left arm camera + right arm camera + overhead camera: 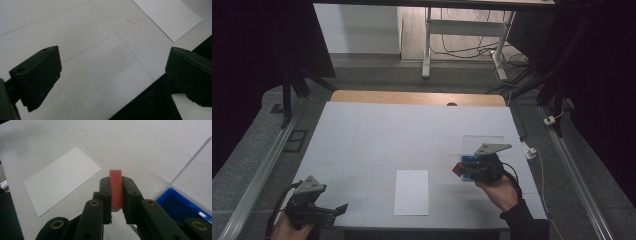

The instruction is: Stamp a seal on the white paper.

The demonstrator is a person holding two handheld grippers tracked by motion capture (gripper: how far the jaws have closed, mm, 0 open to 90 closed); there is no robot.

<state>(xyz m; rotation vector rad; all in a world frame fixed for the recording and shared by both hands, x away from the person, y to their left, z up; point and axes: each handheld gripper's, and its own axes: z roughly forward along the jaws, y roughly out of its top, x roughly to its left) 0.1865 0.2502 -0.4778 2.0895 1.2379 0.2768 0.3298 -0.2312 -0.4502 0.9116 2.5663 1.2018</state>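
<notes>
Block (116, 191): red, slim, upright, clamped between the jaws of the right tongs; top end sticks out past the jaw tips.
Block place: held above the bench, right side, beside the blue tray; in the high view it shows as a red bit (458, 168) at the left end of the tongs.
Right tongs (116, 195): closed on the block, pads pressing both flat sides. In the high view (464, 170) they point left, toward the paper, hand behind them.
Right hand (501, 192): comes in from the lower right, dark sleeve at the bench edge.
Left tongs (112, 75): open wide, nothing between the jaws, just bench surface and bench edge under them. In the high view (343, 207) they sit at the near left corner of the bench, pointing right.
Left hand (287, 227): at the bottom left, partly cut off.
Tray (180, 208): blue, shallow, just right of the right tongs; contents cannot be told. In the high view (469, 160) mostly hidden by the tongs.
Paper (411, 192): white sheet, flat, near the front middle of the bench, between the two tongs, well apart from both. Also (62, 178) and (167, 17).
Clear sheet (482, 142): see-through plate lying behind the tray.
Bench (412, 130): white top, thin grid lines, wooden strip at the far edge.
</notes>
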